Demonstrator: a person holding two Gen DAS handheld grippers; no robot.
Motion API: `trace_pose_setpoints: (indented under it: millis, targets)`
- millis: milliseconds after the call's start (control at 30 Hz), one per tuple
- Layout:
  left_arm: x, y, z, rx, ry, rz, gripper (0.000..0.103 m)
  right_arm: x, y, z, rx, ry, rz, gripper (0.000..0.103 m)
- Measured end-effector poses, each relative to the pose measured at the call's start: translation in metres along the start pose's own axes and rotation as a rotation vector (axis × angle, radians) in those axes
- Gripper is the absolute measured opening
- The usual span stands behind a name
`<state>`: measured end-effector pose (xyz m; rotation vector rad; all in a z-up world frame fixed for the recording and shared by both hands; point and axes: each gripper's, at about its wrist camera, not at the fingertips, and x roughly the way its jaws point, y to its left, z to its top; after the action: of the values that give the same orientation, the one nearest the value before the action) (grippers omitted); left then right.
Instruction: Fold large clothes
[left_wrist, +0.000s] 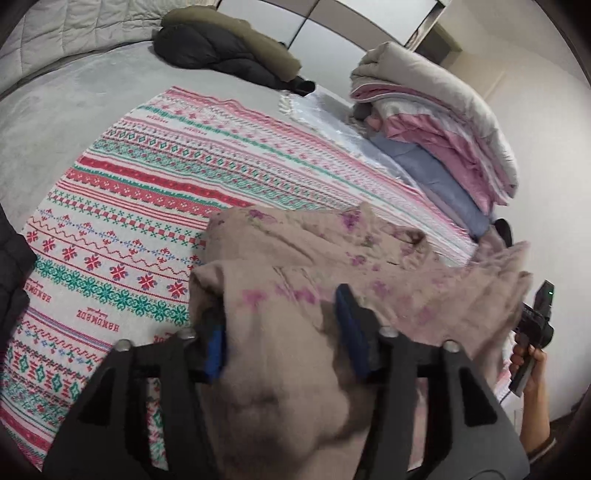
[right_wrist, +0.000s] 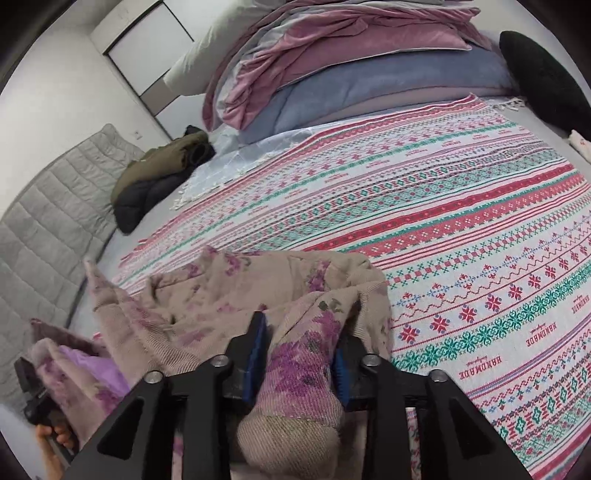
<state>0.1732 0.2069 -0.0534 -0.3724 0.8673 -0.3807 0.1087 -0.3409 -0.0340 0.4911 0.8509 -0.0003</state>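
Setting was a home bedroom. A bed (left_wrist: 55, 122) with a grey quilted headboard (right_wrist: 44, 221) carried a patterned woven throw (right_wrist: 461, 229). Folded quilts and blankets (right_wrist: 332, 59) were stacked at its far edge; puffer jackets (left_wrist: 229, 51) lay near the headboard corner. A white wardrobe (right_wrist: 144, 48) stood behind.

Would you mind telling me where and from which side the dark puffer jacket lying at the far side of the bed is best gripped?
This is a judgement. The dark puffer jacket lies crumpled against the olive coat. Its rounded quilted bulge nearest the patterned blanket looks easiest to pinch, approached from the blanket side, low over the bed. Both claws, left and right, are shut on the floral sweater, so one must release first.
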Motion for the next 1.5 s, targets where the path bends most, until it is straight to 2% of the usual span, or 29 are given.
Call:
trace_pose_setpoints:
  millis: [33,67,200,300,367,567,667,767,933,1033,1100,1133,1167,1200,1233,1267,1333,1500]
  targets:
    - [-0.009,-0.001,0.0,0.005,-0.015,0.016,0.083,-0.009,0.0,0.002,0.003,-0.003,0.011,0.066]
    - [-0.024,-0.001,0.0,0.022,-0.048,0.038,0.084,-0.02,0.0,0.004,0.003,-0.019,0.016,0.076]
    - [-0.053,-0.002,-0.002,0.104,-0.107,0.047,0.084,-0.065,-0.004,0.011,-0.029,-0.114,0.04,0.078]
    - [-0.063,-0.004,-0.005,0.182,-0.123,0.079,0.085,-0.076,-0.003,0.01,-0.118,-0.101,0.011,0.079]
    - [-0.06,-0.005,-0.009,0.255,-0.097,0.09,0.085,-0.072,-0.002,0.005,-0.182,-0.065,-0.019,0.079]
    - [-0.023,-0.012,-0.026,0.413,0.04,0.103,0.085,-0.037,0.003,-0.002,-0.225,0.03,-0.037,0.08]
    - [0.004,-0.017,-0.021,0.415,0.095,0.113,0.085,-0.013,0.013,0.008,-0.246,0.046,-0.038,0.08]
    - [0.027,-0.021,-0.009,0.375,0.115,0.099,0.085,0.013,0.02,0.015,-0.259,0.065,-0.062,0.08]
    - [0.059,-0.02,0.015,0.251,0.145,0.073,0.085,0.06,0.045,0.018,-0.349,0.098,-0.176,0.079]
    - [0.066,-0.023,0.02,0.212,0.142,0.067,0.084,0.075,0.064,0.013,-0.421,0.074,-0.253,0.079]
    - [0.06,-0.03,0.017,0.227,0.108,0.056,0.075,0.075,0.075,0.007,-0.468,0.038,-0.284,0.072]
    - [0.053,-0.037,0.014,0.252,0.079,0.047,0.067,0.074,0.081,0.003,-0.497,0.016,-0.304,0.056]
    - [0.048,-0.042,0.01,0.277,0.054,0.039,0.055,0.072,0.085,0.001,-0.519,-0.002,-0.326,0.038]
    - [0.043,-0.045,0.007,0.3,0.031,0.033,0.047,0.069,0.089,-0.003,-0.543,-0.021,-0.344,0.03]
    - [0.04,-0.048,0.005,0.317,0.014,0.028,0.031,0.065,0.093,-0.006,-0.561,-0.038,-0.341,0.021]
    - [0.038,-0.05,0.004,0.322,0.002,0.021,0.024,0.061,0.097,-0.008,-0.573,-0.056,-0.336,0.019]
    - [0.028,-0.054,0.003,0.317,-0.047,-0.002,0.019,0.048,0.104,-0.012,-0.608,-0.116,-0.351,0.017]
    - [0.003,-0.056,0.019,0.246,-0.17,-0.026,0.015,0.02,0.123,0.003,-0.622,-0.277,-0.398,0.015]
